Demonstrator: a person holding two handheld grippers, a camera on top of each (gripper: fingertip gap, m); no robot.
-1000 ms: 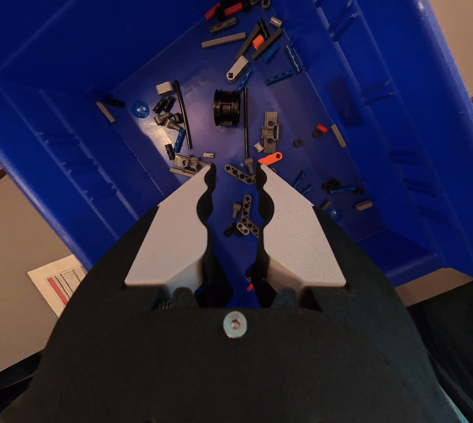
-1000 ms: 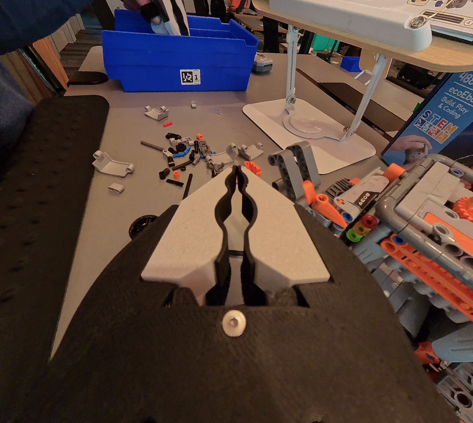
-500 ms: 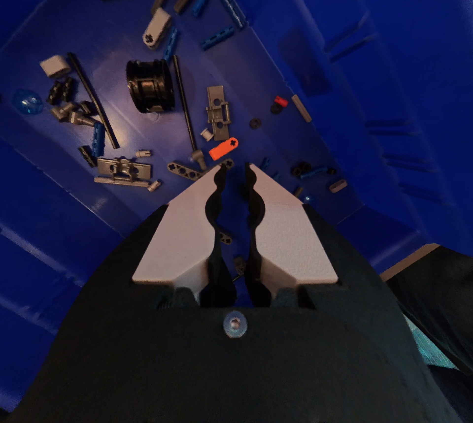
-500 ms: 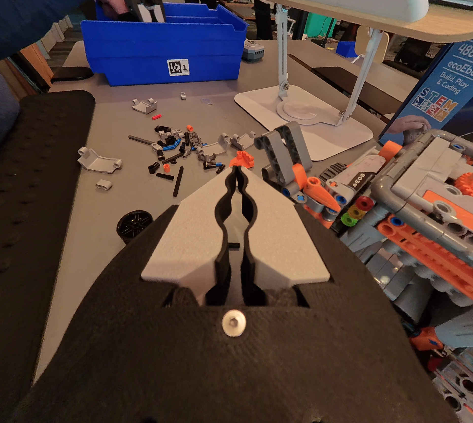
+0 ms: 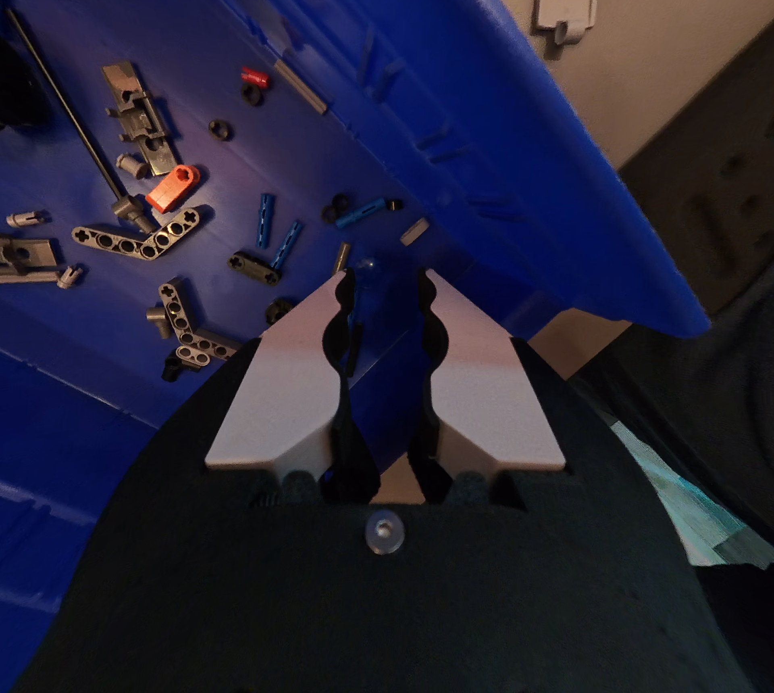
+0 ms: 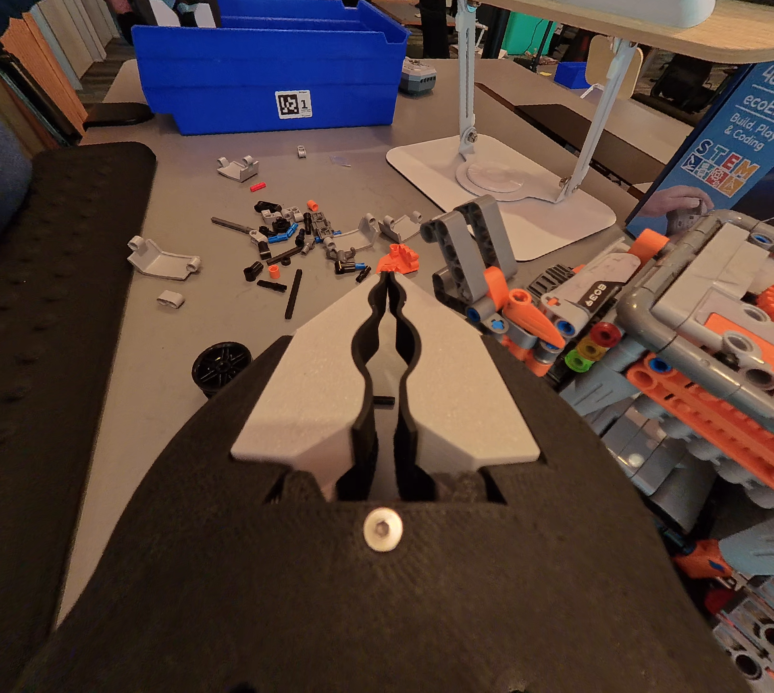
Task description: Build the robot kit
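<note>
Parted fingers (image 5: 293,375) inside blue bin (image 5: 481,153)

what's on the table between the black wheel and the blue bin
Right wrist view: between the black wheel and blue bin lie loose grey, black, blue and orange building pieces.

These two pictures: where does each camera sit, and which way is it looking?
Left wrist view: sits on the left gripper, looking down into the blue bin of loose parts; its two open fingers show.
Right wrist view: sits on the right gripper, looking across the grey table at scattered parts; its nearly closed fingers show.
Shared: both show the blue bin; the right view also shows the left gripper above it.
</note>
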